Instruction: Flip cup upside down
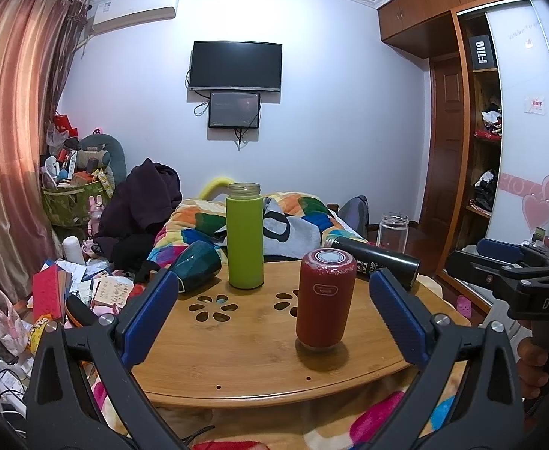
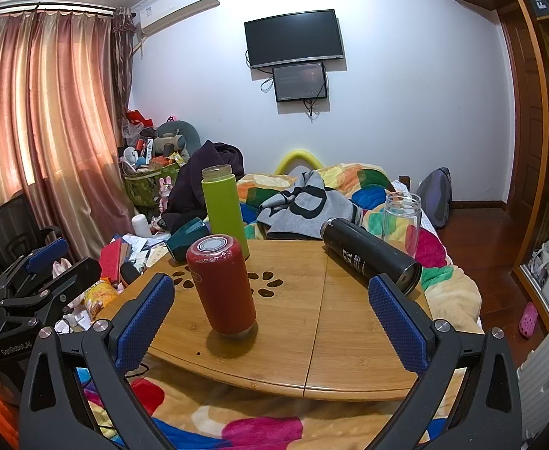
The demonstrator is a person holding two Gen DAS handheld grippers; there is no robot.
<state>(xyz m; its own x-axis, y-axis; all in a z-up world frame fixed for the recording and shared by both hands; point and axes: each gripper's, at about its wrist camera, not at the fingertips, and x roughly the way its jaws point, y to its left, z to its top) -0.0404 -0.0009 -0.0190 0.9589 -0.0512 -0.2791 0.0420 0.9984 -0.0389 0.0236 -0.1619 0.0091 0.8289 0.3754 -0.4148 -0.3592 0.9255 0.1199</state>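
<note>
A red cup [image 1: 325, 298] stands upside down on the round bamboo table [image 1: 244, 360], base up; it also shows in the right wrist view [image 2: 222, 287]. A green cup [image 1: 245, 235] stands upright with its mouth open, also in the right wrist view [image 2: 224, 208]. A black cup [image 1: 377, 262] lies on its side at the right, also in the right wrist view [image 2: 370, 255]. A dark teal cup [image 1: 196, 267] lies tipped at the left edge. My left gripper [image 1: 274, 311] is open and empty before the table. My right gripper [image 2: 270, 317] is open and empty.
A clear glass jar [image 2: 402, 221] stands behind the table on a colourful quilt [image 2: 435, 262]. Boxes and papers [image 1: 72, 288] clutter the left. A wardrobe [image 1: 480, 142] stands at the right. The other gripper [image 1: 518, 285] hangs at the right edge of the left wrist view.
</note>
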